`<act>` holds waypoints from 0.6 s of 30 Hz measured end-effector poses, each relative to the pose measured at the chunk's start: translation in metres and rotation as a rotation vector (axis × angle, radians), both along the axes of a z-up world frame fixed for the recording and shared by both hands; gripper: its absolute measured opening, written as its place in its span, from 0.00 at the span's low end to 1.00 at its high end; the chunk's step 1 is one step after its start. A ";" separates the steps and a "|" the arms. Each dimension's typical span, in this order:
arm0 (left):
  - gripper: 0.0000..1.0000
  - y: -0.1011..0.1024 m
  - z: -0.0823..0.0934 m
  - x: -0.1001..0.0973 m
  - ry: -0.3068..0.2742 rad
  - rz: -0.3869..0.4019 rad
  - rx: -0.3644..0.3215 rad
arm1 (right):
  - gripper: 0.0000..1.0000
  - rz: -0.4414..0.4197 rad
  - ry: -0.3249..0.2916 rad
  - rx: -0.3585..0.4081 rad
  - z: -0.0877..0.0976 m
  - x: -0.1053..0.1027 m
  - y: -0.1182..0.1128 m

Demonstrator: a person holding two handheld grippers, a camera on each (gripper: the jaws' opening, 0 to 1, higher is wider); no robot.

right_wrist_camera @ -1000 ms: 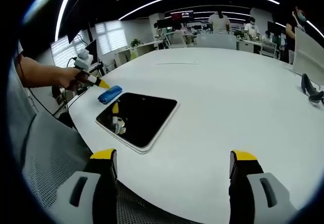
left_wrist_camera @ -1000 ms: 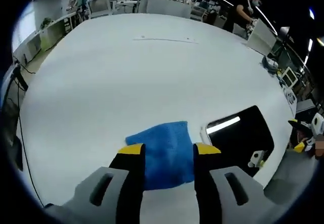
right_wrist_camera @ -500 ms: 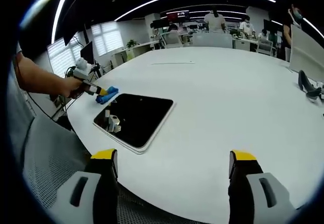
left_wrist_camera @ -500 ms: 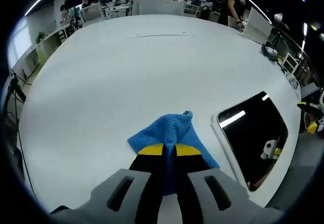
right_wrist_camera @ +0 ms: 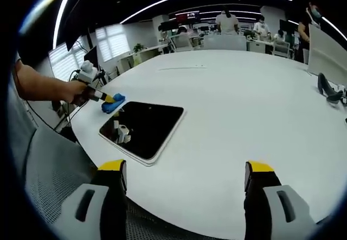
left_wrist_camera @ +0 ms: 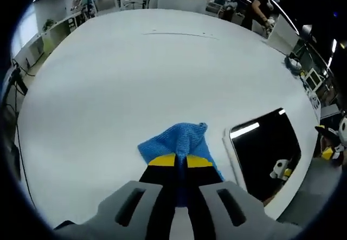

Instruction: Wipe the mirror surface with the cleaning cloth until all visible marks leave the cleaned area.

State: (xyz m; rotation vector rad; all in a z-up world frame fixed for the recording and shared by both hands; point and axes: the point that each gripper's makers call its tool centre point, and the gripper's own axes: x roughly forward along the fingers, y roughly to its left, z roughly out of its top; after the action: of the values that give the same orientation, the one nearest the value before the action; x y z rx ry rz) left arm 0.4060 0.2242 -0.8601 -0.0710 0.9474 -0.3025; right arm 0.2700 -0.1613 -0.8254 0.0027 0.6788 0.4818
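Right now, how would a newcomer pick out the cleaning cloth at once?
Start at the big white table and find the dark rectangular mirror lying flat near its edge. Just beyond the mirror's corner sits the cleaning cloth, pinched in the left gripper. It is the one bright blue, knitted-looking thing there.

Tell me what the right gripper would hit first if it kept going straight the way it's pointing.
Probably just the bare white round table: the open right gripper points past the right corner of the flat black rectangular mirror. Depth is hard to judge.
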 end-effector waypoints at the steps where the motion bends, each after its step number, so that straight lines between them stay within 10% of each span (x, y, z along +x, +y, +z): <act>1: 0.01 -0.001 0.001 0.000 0.001 -0.002 -0.001 | 0.89 -0.001 -0.002 0.000 0.000 0.000 0.000; 18: 0.01 -0.050 0.034 -0.004 0.026 0.069 -0.192 | 0.91 0.000 -0.006 0.003 0.001 0.001 0.000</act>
State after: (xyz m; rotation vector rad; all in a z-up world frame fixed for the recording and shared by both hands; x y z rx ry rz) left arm 0.4023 0.1739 -0.8260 -0.2832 0.9381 -0.3289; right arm 0.2707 -0.1618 -0.8241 0.0038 0.6718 0.4824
